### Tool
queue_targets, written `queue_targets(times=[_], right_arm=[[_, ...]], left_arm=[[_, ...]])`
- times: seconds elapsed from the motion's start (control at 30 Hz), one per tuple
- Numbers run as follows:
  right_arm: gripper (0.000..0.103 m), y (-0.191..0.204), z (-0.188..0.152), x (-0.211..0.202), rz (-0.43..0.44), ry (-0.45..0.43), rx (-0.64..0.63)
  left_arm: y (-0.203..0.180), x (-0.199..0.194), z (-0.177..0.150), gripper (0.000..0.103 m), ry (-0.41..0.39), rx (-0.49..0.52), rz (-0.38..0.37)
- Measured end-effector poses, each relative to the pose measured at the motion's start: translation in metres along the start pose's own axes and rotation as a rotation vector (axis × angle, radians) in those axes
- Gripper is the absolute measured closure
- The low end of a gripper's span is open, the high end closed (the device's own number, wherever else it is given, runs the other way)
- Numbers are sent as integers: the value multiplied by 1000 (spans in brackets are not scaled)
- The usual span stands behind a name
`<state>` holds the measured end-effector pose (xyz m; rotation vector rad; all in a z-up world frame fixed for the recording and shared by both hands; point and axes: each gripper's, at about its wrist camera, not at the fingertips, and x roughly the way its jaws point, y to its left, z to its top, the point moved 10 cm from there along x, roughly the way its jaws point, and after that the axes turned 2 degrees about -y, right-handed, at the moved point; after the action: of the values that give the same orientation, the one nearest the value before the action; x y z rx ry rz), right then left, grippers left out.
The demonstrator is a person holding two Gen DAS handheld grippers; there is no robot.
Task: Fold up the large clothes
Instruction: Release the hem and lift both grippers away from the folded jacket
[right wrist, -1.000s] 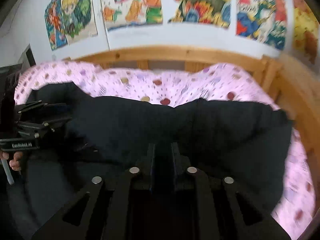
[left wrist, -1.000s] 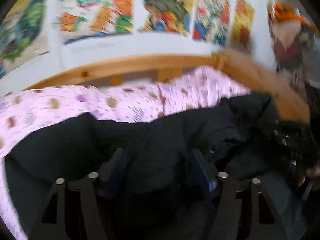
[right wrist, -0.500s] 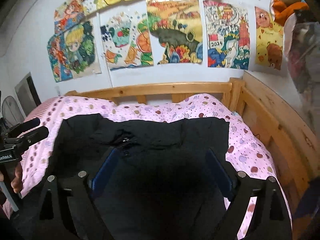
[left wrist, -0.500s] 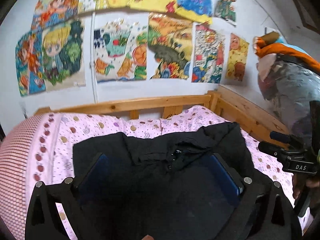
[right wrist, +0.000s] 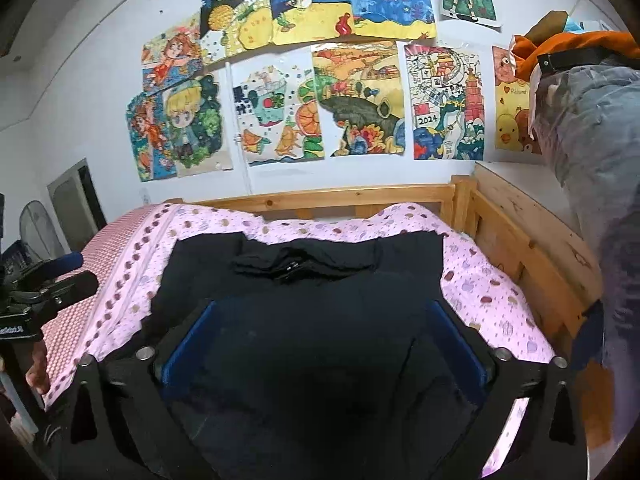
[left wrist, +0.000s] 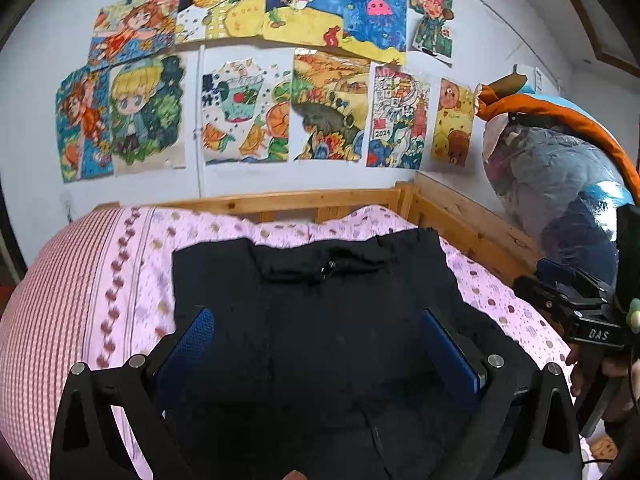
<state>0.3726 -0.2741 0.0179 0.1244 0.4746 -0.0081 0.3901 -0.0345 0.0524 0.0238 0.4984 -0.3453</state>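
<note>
A large black garment (left wrist: 320, 304) lies spread flat on the pink dotted bed cover, collar and zipper toward the headboard; it also shows in the right wrist view (right wrist: 312, 304). My left gripper (left wrist: 320, 344) is open and empty, raised above the garment's near part. My right gripper (right wrist: 324, 344) is open and empty, also held above the near part. The right gripper shows at the right edge of the left wrist view (left wrist: 576, 308). The left gripper shows at the left edge of the right wrist view (right wrist: 44, 292).
A wooden bed frame (right wrist: 328, 200) runs behind and along the right side (right wrist: 532, 252). Colourful drawings (left wrist: 248, 112) cover the wall. A clear bag of clothes with an orange bundle (left wrist: 560, 168) sits at the right. The pink bed cover (left wrist: 80, 280) extends left.
Both grippers let go of the black garment, opened, and pulled back and up. The garment now lies flat on the bed instead of bunched at the jaws.
</note>
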Motion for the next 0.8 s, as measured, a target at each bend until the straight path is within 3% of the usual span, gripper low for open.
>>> queue_targets(times=[0.33, 0.6, 0.8], right_arm=[[1, 31, -39, -37, 31, 15, -63], [1, 47, -66, -59, -8, 40, -166], [1, 57, -76, -80, -16, 29, -165]], left_arm=[[22, -31, -30, 0, 0, -22, 76], [23, -57, -45, 0, -28, -18, 67], [20, -73, -62, 0, -47, 10, 83]])
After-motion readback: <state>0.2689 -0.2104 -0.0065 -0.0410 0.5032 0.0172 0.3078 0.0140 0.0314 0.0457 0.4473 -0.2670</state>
